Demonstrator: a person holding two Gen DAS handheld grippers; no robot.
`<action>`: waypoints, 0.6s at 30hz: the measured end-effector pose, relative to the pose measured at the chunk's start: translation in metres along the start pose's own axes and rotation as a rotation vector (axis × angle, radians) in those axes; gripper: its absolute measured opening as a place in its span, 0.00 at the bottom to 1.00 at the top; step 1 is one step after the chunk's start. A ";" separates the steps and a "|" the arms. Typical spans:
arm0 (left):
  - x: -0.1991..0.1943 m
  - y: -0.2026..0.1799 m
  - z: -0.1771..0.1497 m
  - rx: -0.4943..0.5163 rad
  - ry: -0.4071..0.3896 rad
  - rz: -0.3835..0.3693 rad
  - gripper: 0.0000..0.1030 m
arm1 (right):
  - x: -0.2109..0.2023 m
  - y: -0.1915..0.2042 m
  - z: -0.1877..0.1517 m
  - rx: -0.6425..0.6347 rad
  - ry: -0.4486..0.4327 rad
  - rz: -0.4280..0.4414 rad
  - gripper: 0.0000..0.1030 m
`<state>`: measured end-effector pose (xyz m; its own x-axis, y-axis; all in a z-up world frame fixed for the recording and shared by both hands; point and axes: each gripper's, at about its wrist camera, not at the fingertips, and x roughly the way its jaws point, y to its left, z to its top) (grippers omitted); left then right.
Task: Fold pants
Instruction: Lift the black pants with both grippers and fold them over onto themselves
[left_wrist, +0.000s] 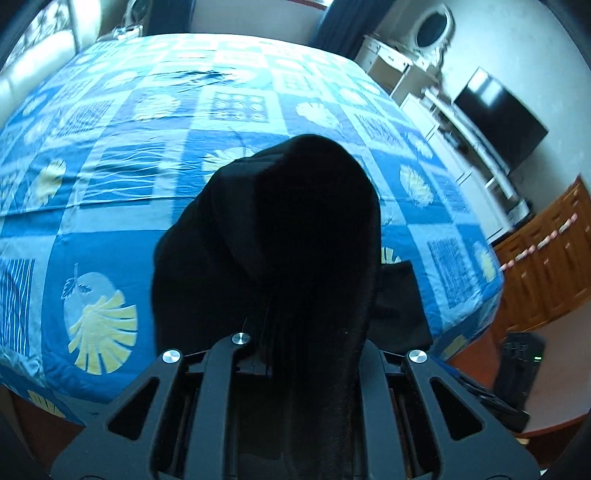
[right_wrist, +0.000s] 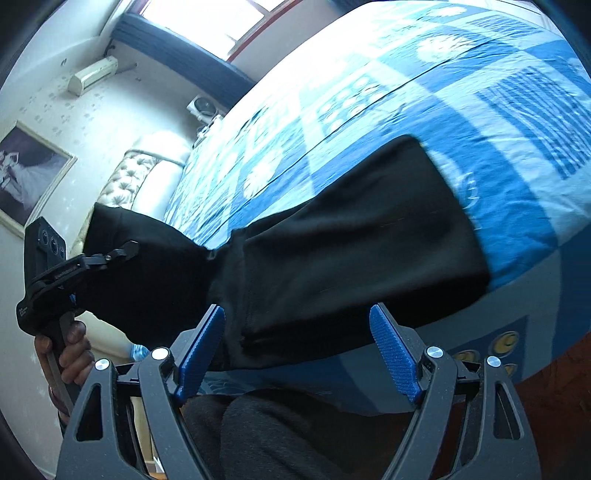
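The black pants (right_wrist: 351, 251) lie partly on the blue patterned bed (right_wrist: 480, 92). My left gripper (left_wrist: 306, 354) is shut on the pants (left_wrist: 288, 236) and holds one end lifted above the bed, so the cloth drapes over its fingers and hides them. It shows in the right wrist view (right_wrist: 122, 253) at the left, held by a hand. My right gripper (right_wrist: 299, 350) is open and empty, its blue pads (right_wrist: 201, 350) apart, just in front of the pants' near edge.
The bed's near edge and wooden floor (left_wrist: 546, 280) are at the right in the left wrist view. A white cabinet with a dark TV (left_wrist: 498, 122) stands by the wall. A padded headboard (right_wrist: 147, 177) is at the bed's far end.
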<state>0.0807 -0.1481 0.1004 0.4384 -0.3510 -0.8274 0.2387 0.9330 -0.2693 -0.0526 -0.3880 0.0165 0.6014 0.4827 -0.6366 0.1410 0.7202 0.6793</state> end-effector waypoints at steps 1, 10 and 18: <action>0.005 -0.008 -0.001 0.011 0.004 0.012 0.13 | -0.003 -0.005 0.001 0.011 -0.006 0.001 0.77; 0.068 -0.079 -0.014 0.116 0.059 0.098 0.13 | -0.019 -0.041 0.005 0.090 -0.048 0.008 0.78; 0.114 -0.120 -0.034 0.195 0.073 0.240 0.13 | -0.031 -0.070 0.005 0.144 -0.069 0.016 0.78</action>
<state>0.0725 -0.2976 0.0220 0.4408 -0.1094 -0.8909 0.3010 0.9531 0.0319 -0.0776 -0.4555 -0.0095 0.6566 0.4547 -0.6018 0.2389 0.6315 0.7377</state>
